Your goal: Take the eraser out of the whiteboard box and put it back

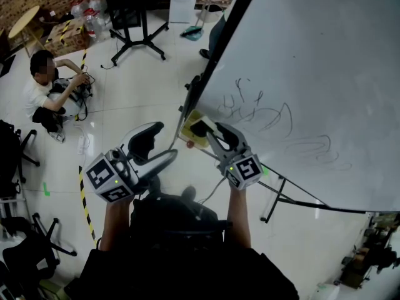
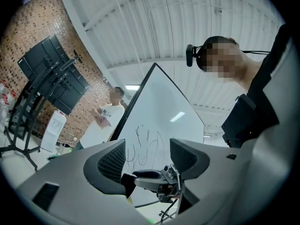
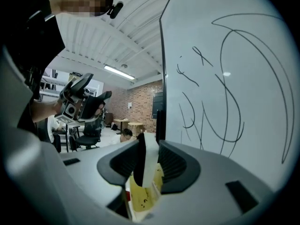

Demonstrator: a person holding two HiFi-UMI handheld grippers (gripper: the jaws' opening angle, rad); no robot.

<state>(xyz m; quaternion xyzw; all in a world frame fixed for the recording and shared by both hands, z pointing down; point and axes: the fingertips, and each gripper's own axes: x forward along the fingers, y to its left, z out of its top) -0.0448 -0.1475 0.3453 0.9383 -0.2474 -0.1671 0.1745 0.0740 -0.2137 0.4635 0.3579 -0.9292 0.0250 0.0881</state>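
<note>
My right gripper (image 1: 209,132) (image 3: 146,159) is shut on the eraser (image 3: 144,165) (image 1: 201,128), a thin white block with a black felt side, held on edge. Just below it is the yellow whiteboard box (image 3: 142,198) (image 1: 192,121), fixed at the left edge of the whiteboard (image 1: 312,74) (image 3: 225,78), which has black scribbles on it. My left gripper (image 1: 152,147) (image 2: 147,156) is held to the left, open, with nothing between its pads. It looks towards the board and the right gripper. In the right gripper view the left gripper (image 3: 83,97) shows at the left.
A person (image 1: 47,83) sits on the floor at the far left. A black stand (image 1: 134,39) is behind them. Yellow-black tape (image 1: 84,199) runs along the floor. The board's frame legs (image 1: 281,192) spread out under my right arm. Another person (image 2: 105,118) stands beyond the board.
</note>
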